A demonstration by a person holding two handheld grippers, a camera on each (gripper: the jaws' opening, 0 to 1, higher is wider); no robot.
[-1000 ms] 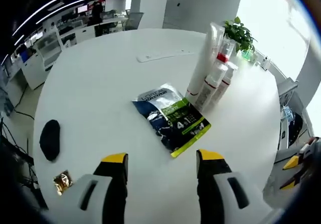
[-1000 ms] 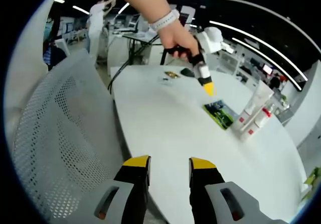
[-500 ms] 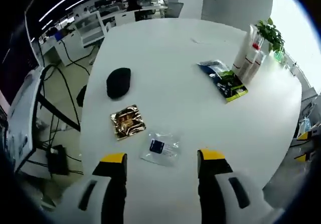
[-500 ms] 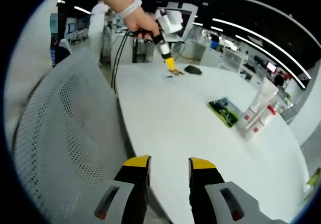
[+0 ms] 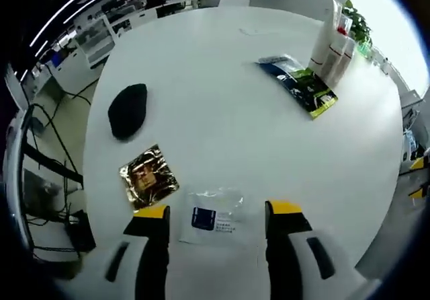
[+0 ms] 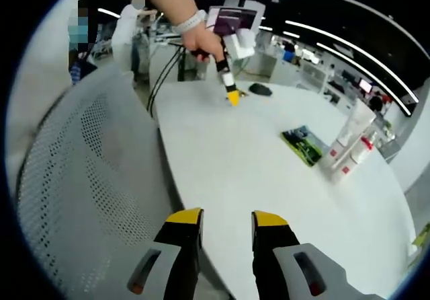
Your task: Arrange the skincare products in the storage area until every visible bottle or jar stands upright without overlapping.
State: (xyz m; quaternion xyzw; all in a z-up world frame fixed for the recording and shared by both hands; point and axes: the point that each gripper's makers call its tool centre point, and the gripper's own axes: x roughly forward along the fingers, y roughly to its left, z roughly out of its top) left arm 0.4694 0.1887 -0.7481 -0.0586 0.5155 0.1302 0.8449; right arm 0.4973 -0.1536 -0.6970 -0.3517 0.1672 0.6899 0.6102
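On the white worktop (image 5: 222,132), going left to right in the left gripper view: a black pad (image 5: 127,110), a gold sachet (image 5: 148,177), then a clear sachet (image 5: 211,214) between the spread jaws of the left claw (image 5: 218,211), which holds nothing. Toward the far edge lie a green packet (image 5: 297,85) and upright tubes (image 5: 334,41), touching one another. The clear sachet looks light, thin, soft and slippery; pinching a sealed edge seems best. The right claw (image 6: 220,220) hangs open and empty at the near edge.
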